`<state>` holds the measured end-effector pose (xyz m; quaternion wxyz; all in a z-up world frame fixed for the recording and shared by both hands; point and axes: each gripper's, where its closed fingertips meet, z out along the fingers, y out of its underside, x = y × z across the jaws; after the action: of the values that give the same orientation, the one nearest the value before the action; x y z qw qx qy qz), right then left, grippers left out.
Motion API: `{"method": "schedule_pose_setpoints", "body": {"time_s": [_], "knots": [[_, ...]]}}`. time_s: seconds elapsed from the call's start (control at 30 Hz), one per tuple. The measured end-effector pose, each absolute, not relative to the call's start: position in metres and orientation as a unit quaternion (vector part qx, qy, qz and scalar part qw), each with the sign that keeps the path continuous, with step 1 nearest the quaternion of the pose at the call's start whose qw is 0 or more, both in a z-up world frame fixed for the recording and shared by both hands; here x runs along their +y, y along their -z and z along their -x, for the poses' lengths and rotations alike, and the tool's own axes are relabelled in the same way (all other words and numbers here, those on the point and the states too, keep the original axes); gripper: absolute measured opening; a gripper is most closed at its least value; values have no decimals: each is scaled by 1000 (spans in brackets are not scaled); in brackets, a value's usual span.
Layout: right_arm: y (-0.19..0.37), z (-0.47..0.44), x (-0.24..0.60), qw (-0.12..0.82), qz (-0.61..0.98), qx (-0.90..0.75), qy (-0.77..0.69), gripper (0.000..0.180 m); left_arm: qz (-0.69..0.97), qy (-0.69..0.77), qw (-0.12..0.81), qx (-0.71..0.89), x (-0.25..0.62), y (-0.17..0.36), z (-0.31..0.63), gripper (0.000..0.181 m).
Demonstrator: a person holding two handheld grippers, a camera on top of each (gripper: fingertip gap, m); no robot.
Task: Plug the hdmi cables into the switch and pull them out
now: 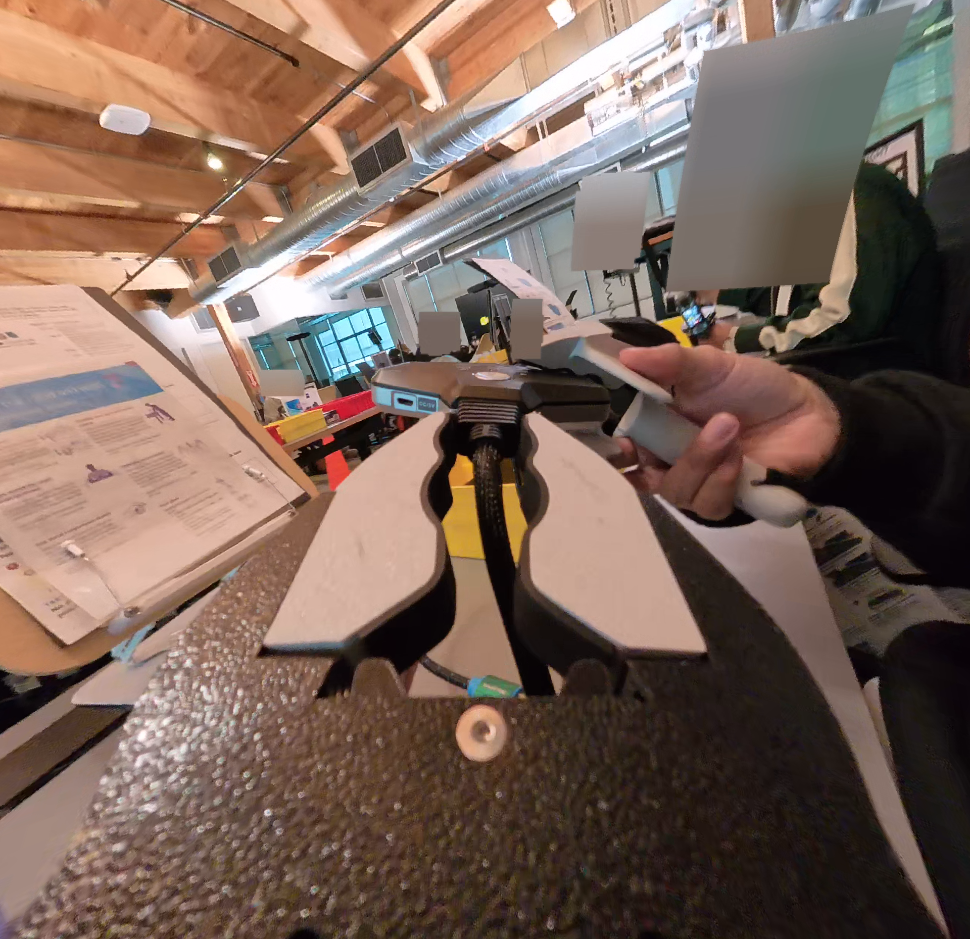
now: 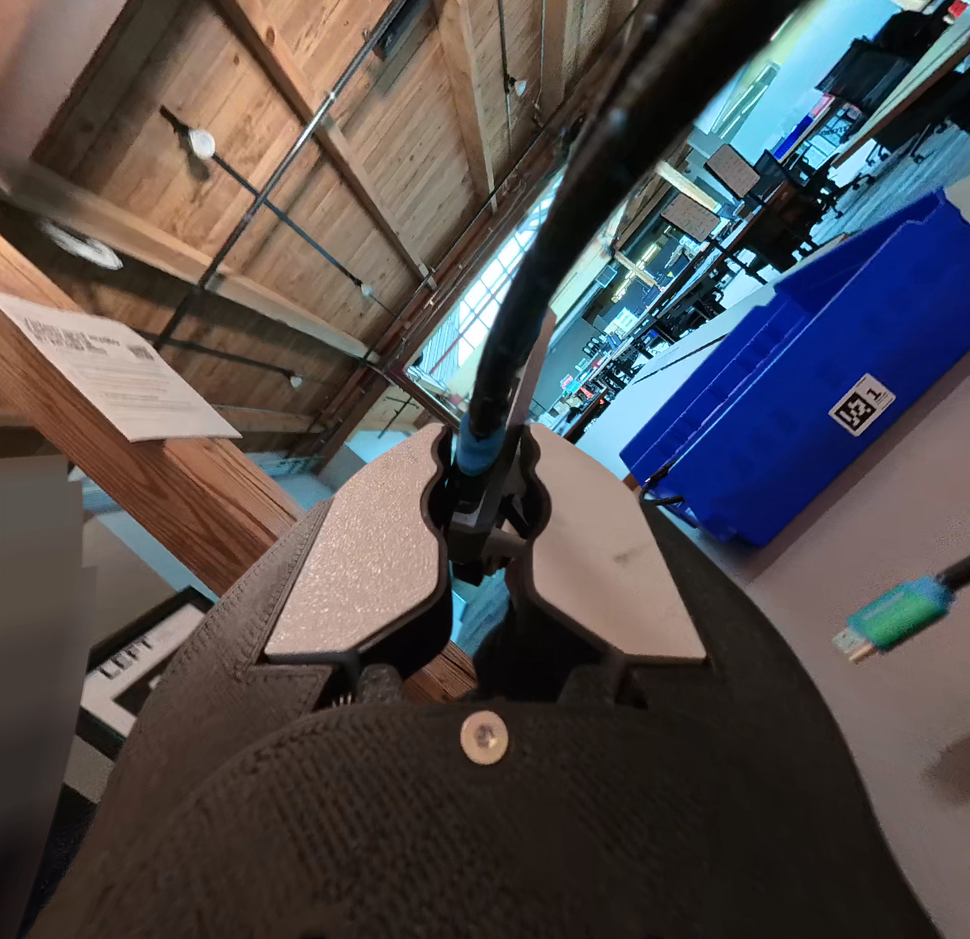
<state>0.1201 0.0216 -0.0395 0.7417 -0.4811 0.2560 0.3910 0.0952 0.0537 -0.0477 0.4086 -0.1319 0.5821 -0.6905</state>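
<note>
In the left wrist view the black and grey switch (image 1: pixel 472 384) hangs in the air just past my fingertips. A ribbed black HDMI plug (image 1: pixel 491 412) sits in its near port. My left gripper (image 1: pixel 485 426) is shut on the braided black cable (image 1: pixel 491 494) right behind that plug. A hand holds the right gripper (image 1: pixel 603 349) at the switch's right side. In the right wrist view my right gripper (image 2: pixel 485 433) is shut on a blue-taped HDMI plug (image 2: pixel 472 454), whose black cable (image 2: pixel 530 284) arcs up and away. A green-taped plug (image 2: pixel 892 617) lies loose on the table.
A blue bin (image 2: pixel 787 415) stands on the table at the right. A yellow bin (image 1: pixel 483 520) sits below the left gripper. A board with printed sheets (image 1: pixel 105 441) leans at the left. The green-taped plug also shows under the left gripper (image 1: pixel 493 685). A person in a dark sleeve (image 1: pixel 892 468) is close on the right.
</note>
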Motion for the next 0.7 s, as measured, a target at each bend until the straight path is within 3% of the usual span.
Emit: {"method": "schedule_pose_setpoints", "body": {"time_s": [0.23,0.37,0.43,0.5,0.57,0.7], "knots": [[33,-104,18,760,596,110,-236,56,159,750,357,533,72,34,-91,22],[59,-94,-2,668,734,11,-120,65,163,762,352,518,85,30,-89,22],[59,-85,-18,637,765,-43,-83,60,162,762,344,524,86,32,-89,22],[40,-86,-30,668,740,-75,-7,66,154,761,330,537,81,36,-88,22],[28,-84,-40,680,722,-114,54,59,139,762,308,553,72,39,-85,22],[48,-81,-49,620,763,-163,84,54,101,763,265,581,48,45,-75,22]]}}
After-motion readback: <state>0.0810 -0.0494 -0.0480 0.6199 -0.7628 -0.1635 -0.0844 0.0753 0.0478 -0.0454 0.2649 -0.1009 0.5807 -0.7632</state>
